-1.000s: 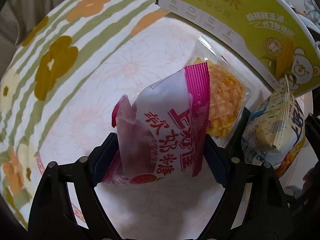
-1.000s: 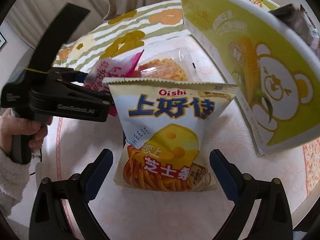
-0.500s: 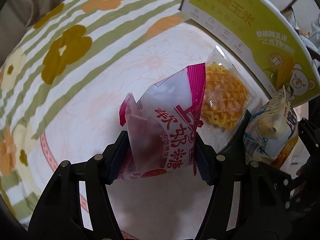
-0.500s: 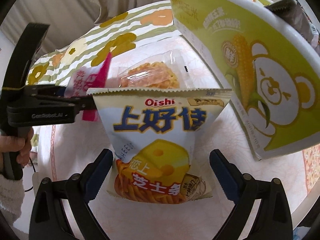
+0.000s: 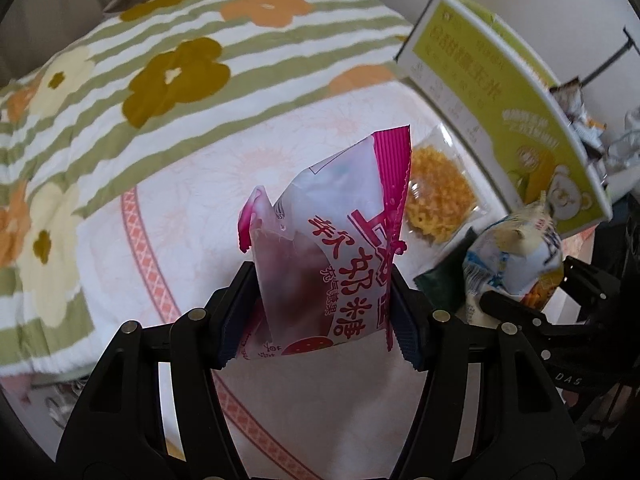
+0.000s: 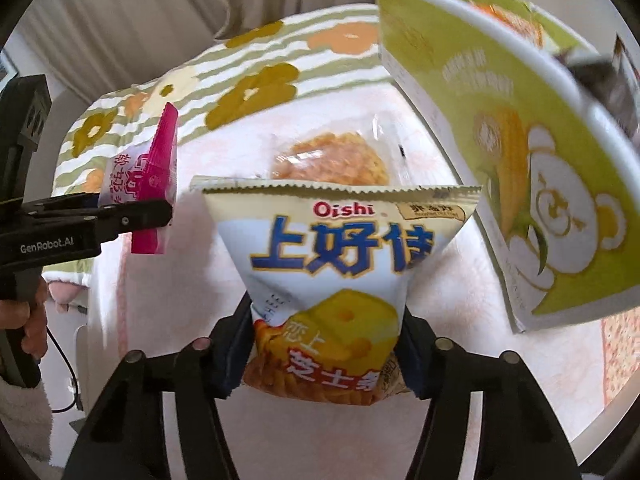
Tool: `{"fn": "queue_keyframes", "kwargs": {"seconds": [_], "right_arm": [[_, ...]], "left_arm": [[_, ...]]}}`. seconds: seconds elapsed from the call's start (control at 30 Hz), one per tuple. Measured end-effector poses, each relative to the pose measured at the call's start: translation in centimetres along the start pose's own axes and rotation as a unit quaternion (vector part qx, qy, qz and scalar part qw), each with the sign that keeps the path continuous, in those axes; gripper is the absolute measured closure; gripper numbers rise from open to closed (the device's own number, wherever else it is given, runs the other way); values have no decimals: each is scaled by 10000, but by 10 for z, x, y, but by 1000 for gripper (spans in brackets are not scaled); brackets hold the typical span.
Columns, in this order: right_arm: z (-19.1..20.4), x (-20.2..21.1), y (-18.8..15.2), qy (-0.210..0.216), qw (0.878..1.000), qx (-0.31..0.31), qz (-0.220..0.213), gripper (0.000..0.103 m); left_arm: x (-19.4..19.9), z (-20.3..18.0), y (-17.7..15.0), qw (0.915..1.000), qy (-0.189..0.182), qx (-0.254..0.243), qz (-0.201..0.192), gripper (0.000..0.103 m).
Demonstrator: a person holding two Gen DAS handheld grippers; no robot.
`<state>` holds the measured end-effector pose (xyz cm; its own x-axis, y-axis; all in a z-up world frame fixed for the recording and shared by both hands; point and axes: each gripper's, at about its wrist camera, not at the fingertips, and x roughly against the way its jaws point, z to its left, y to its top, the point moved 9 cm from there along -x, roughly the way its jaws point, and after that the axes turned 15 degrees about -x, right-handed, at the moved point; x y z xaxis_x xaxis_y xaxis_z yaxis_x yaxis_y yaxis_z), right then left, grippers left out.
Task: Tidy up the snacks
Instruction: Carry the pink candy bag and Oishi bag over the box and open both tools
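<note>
Flowered striped blanket; beige curtain behind.

Bed is carrying a green-striped floral blanket at the far side and a pale pink floral sheet nearer. A clear-wrapped orange noodle snack is lying flat on the sheet, just left of a green corn-print box that is sitting at the right.

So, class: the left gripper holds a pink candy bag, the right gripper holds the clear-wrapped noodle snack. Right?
Not quite. In the right wrist view, the right gripper is closing on the Oishi cheese-stick bag; the clear-wrapped noodle snack lies on the cloth behind. The left gripper does hold the pink candy bag.
</note>
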<state>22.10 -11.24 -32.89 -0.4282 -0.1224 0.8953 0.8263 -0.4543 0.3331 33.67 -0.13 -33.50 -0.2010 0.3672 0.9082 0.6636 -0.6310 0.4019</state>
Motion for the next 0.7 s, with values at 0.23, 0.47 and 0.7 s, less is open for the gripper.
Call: {"fn": "queue_keyframes", "kwargs": {"seconds": [0.23, 0.47, 0.7], "right_arm": [[24, 49, 19, 582, 9977, -3, -342, 49], [36, 108, 49, 896, 9916, 373, -857, 49], [-5, 153, 99, 1026, 9857, 352, -1287, 49]], "left_arm": [[51, -7, 16, 9988, 124, 148, -460, 44], [97, -20, 51, 9947, 276, 178, -975, 44], [120, -50, 99, 9904, 505, 144, -1280, 44]]}}
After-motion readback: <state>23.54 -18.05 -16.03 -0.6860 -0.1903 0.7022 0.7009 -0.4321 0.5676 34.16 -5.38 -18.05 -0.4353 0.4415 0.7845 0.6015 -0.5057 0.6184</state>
